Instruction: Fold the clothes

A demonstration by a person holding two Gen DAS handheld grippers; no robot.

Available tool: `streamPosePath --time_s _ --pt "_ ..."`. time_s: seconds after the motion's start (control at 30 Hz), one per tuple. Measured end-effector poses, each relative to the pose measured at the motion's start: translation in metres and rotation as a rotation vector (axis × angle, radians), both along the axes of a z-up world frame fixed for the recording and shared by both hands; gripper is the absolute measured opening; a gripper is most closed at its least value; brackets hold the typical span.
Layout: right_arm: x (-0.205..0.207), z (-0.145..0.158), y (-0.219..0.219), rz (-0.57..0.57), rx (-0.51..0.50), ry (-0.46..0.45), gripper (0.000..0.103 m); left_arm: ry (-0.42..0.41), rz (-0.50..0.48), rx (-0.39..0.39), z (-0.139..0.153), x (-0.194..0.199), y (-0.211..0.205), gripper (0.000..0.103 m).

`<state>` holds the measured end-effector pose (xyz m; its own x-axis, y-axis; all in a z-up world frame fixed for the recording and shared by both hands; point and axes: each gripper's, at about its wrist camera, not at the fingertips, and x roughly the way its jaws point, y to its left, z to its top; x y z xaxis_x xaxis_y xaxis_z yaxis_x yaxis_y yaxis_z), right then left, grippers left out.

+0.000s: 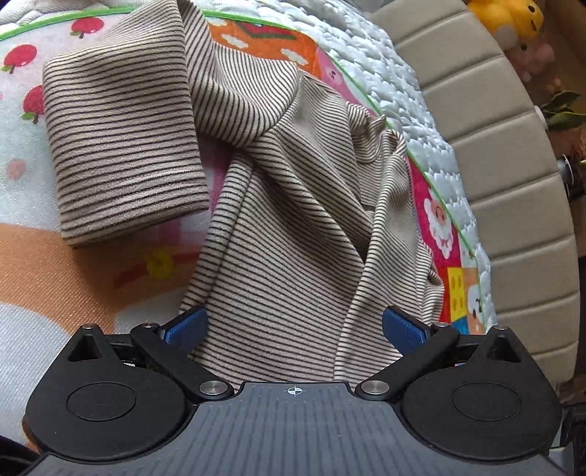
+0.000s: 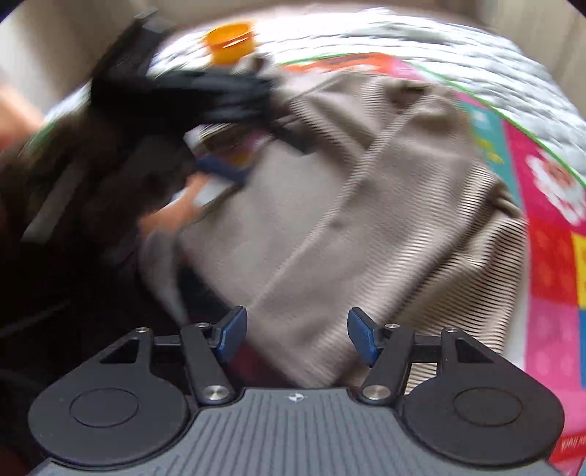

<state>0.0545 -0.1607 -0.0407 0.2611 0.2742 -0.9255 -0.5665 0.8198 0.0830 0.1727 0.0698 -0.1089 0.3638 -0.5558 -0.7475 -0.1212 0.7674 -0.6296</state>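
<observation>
A beige garment with thin dark stripes [image 1: 293, 205] lies rumpled on a colourful cartoon blanket [image 1: 44, 263]. One sleeve [image 1: 121, 146] is folded across to the left, its cuff flat on the blanket. My left gripper [image 1: 293, 329] is open, and the garment's body runs up between its blue pads [image 1: 401, 331]. The right wrist view is blurred. It shows the same garment [image 2: 329, 219] spread out, with my right gripper [image 2: 296, 337] open just above its near edge. The left gripper [image 2: 219, 168] shows there as a dark blurred shape at the garment's far left edge.
A white quilted cover [image 1: 414, 110] lies under the blanket. A beige padded headboard [image 1: 505, 205] runs along the right. Yellow plush toys [image 1: 512, 18] sit beyond it. An orange object [image 2: 230, 42] stands at the far end in the right wrist view.
</observation>
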Motion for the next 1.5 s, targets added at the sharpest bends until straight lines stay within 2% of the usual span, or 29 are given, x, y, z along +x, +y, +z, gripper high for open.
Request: streamPosePath --time_s 0.1,0.2,0.3,0.4,0.5,0.63,0.7,0.8,0.9,0.97,1.07,1.2,1.23,1.3,1.4,1.47,1.5 --pt "-0.008 -0.014 0.026 0.127 -0.088 0.031 0.068 0.014 0.008 -0.014 -0.001 0.002 0.002 0.103" --pt "0.0 -0.038 0.034 0.117 -0.164 0.057 0.081 0.013 0.007 -0.019 -0.001 0.001 0.002 0.103" --pt "0.007 -0.041 0.037 0.099 -0.251 -0.029 0.08 0.012 0.004 -0.022 -0.001 0.0 0.004 0.103" --pt "0.016 -0.016 0.02 0.09 -0.295 -0.188 0.078 0.013 0.004 -0.026 -0.001 0.0 0.005 0.103" --pt "0.047 0.009 -0.025 -0.053 -0.361 -0.287 0.078 0.016 0.004 -0.028 -0.002 0.001 0.005 0.103" --pt "0.084 0.021 -0.087 -0.272 -0.521 -0.451 0.078 0.022 0.002 -0.021 -0.002 0.002 0.003 0.103" --pt "0.095 0.026 -0.105 -0.356 -0.494 -0.469 0.079 -0.008 -0.012 -0.046 0.002 0.001 0.001 0.103" --pt "0.094 0.033 -0.107 -0.419 -0.295 -0.457 0.088 -0.057 -0.035 -0.088 0.009 0.0 -0.004 0.103" --pt "0.079 0.029 -0.072 -0.295 -0.125 -0.433 0.097 -0.106 -0.057 -0.131 0.015 -0.001 -0.009 0.103" --pt "0.071 0.013 -0.03 -0.148 -0.11 -0.43 0.098 -0.097 -0.044 -0.15 0.012 0.002 -0.009 0.103" --pt "0.062 -0.021 0.029 0.044 -0.269 -0.511 0.098 -0.07 -0.017 -0.139 0.004 0.006 -0.005 0.103" --pt "0.08 -0.048 0.029 0.142 -0.522 -0.668 0.097 -0.036 0.007 -0.127 -0.003 0.01 0.0 0.103" --pt "0.09 -0.05 0.017 0.132 -0.576 -0.694 0.097 -0.028 0.013 -0.125 -0.005 0.011 0.001 0.103" --pt "0.115 -0.046 -0.021 0.043 -0.666 -0.735 0.097 -0.011 0.025 -0.119 -0.009 0.012 0.004 0.103" --pt "0.157 -0.039 -0.089 -0.157 -0.827 -0.826 0.097 -0.002 0.024 -0.102 -0.012 0.016 0.003 0.103" --pt "0.178 -0.026 -0.131 -0.333 -0.773 -0.788 0.097 -0.02 0.017 -0.08 -0.008 0.016 0.0 0.103" --pt "0.181 -0.016 -0.147 -0.428 -0.675 -0.758 0.097 -0.034 0.014 -0.067 -0.005 0.015 -0.001 0.103"
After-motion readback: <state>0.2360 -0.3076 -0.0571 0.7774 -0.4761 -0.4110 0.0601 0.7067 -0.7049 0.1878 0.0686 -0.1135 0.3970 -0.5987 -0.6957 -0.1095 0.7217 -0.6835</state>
